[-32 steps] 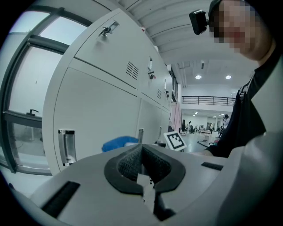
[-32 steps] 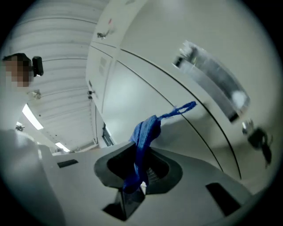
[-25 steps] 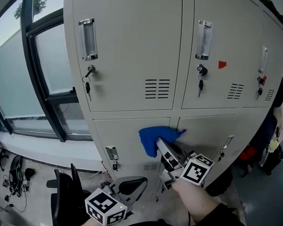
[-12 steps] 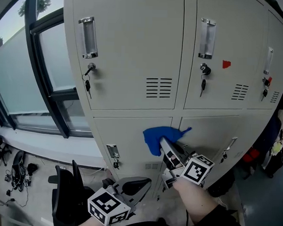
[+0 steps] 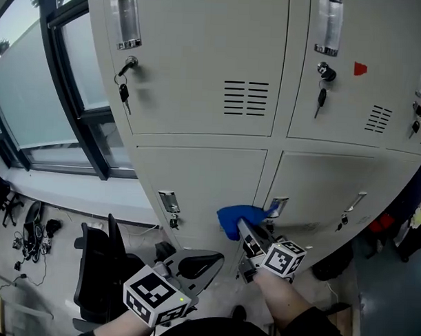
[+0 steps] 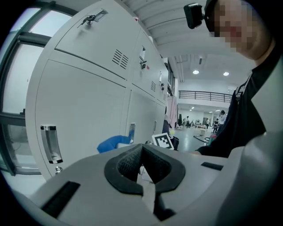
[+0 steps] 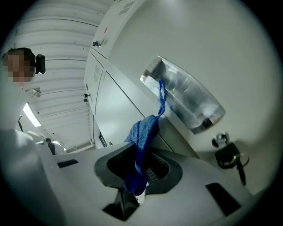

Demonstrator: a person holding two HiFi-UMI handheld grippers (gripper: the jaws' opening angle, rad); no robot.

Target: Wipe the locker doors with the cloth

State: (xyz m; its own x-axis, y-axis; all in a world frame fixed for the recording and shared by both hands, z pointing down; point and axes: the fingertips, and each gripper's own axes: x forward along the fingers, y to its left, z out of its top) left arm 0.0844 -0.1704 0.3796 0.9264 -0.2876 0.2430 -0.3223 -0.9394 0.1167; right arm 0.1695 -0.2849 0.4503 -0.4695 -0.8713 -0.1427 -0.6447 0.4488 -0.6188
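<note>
**Blue cloth low on the locker bank**

The beige locker doors (image 5: 200, 67) fill the head view. The wiping is on the lower row, close to the seam between two doors. To do this pass well, the person should probably press the fabric flat on the metal and sweep in overlapping strokes. It would also help to steer round the recessed handle (image 5: 278, 206), where a loose corner could snag.

The cloth (image 5: 233, 218) is bright blue, soft and bunched, and appears to lie against the door just left of that handle. The right tool (image 5: 244, 228) is clamped on it. The left tool (image 5: 211, 262) hangs lower, away from the lockers, with its jaws together on nothing. A key (image 7: 230, 156) dangles just beyond the handle.
</note>
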